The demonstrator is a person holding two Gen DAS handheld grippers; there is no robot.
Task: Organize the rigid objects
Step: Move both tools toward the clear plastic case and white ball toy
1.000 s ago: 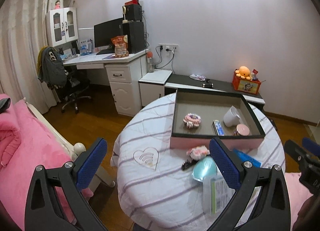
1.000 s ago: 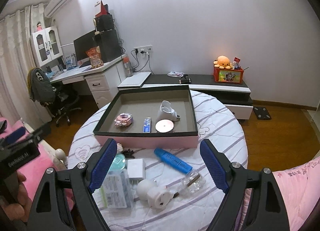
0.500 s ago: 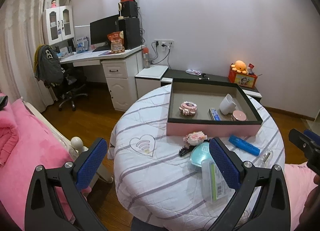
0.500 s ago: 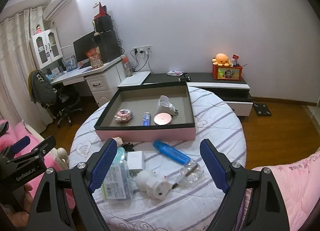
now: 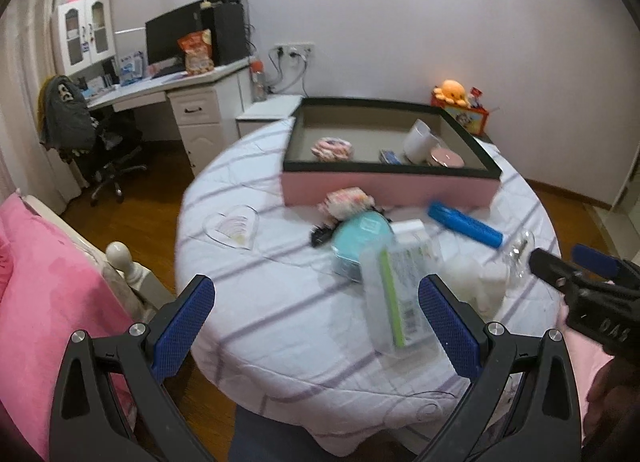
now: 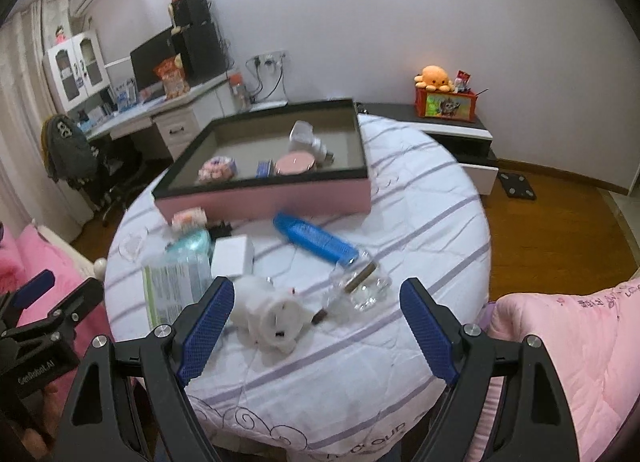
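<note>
A pink box with a black rim (image 5: 390, 184) (image 6: 264, 198) stands at the far side of the round table (image 6: 420, 222) and holds a hair tie, a white cup and a pink round tin. In front of it lie a blue marker (image 6: 314, 237), a white plug adapter (image 6: 272, 312), a glass bottle (image 6: 360, 282), a white block (image 6: 233, 254), a clear plastic case (image 5: 394, 292) and a teal round case (image 5: 360, 238). My left gripper (image 5: 316, 322) is open and empty above the table's near edge. My right gripper (image 6: 316, 328) is open and empty just above the plug adapter.
A fluffy hair clip (image 5: 346, 200) lies against the box front. A pink bed (image 5: 48, 282) is at the left, a pink quilt (image 6: 568, 342) at the right. A desk with a chair (image 5: 108, 150) and a low cabinet (image 6: 452, 130) stand behind the table.
Both grippers have moved forward and down toward the table; the objects look larger and nearer. Both stay open and empty.
</note>
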